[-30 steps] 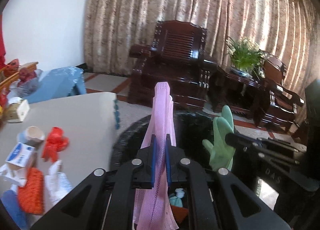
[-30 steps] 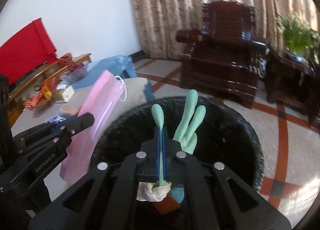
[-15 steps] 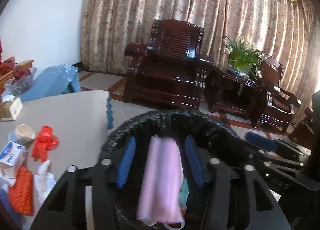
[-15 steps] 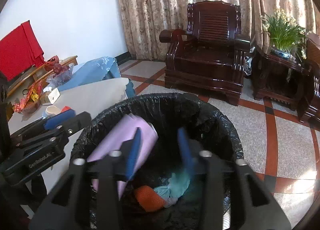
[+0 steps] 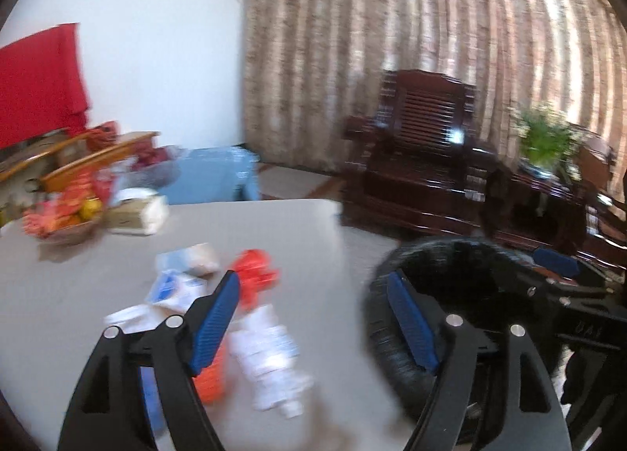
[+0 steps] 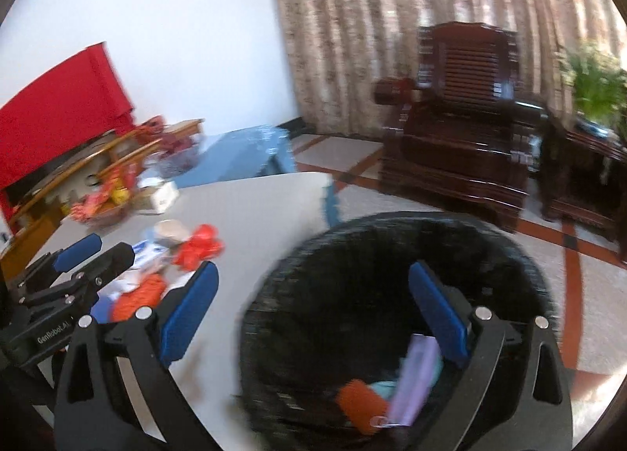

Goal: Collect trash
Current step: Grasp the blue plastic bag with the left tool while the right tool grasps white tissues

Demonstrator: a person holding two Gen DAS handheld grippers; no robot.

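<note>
The left gripper point(image 5: 313, 298) and right gripper point(image 6: 313, 286) are both opening with nothing between their pads; the pink mask point(image 6: 415, 380) lies inside the black-lined bin point(image 6: 352, 247). Crumpled wrappers point(image 5: 270, 357) and a red scrap point(image 5: 254, 274) remain on the grey table point(image 5: 117, 255) beside it.

Worktop point(image 5: 274, 231): plain pale grey-beige. On it, crumpled red plastic bag point(image 5: 256, 274); nearer the camera than that bag, a white wrapper point(image 5: 270, 360) and an orange mesh piece point(image 5: 211, 376); left of the bag, a blue-and-white carton point(image 5: 174, 288).

Bin point(image 6: 392, 251), right of the worktop: black liner. Inside it, pink face mask point(image 6: 417, 380), orange scrap point(image 6: 362, 404), a bit of teal.

Left hand-held gripper point(image 5: 313, 317) and right hand-held gripper point(image 6: 313, 310): black frames, blue pads.

Beyond the worktop: beige floral-patterned curtain point(image 5: 392, 39), dark red-brown armchair point(image 6: 462, 129), red cloth point(image 6: 58, 113), light blue stool point(image 6: 250, 157), white wall.
</note>
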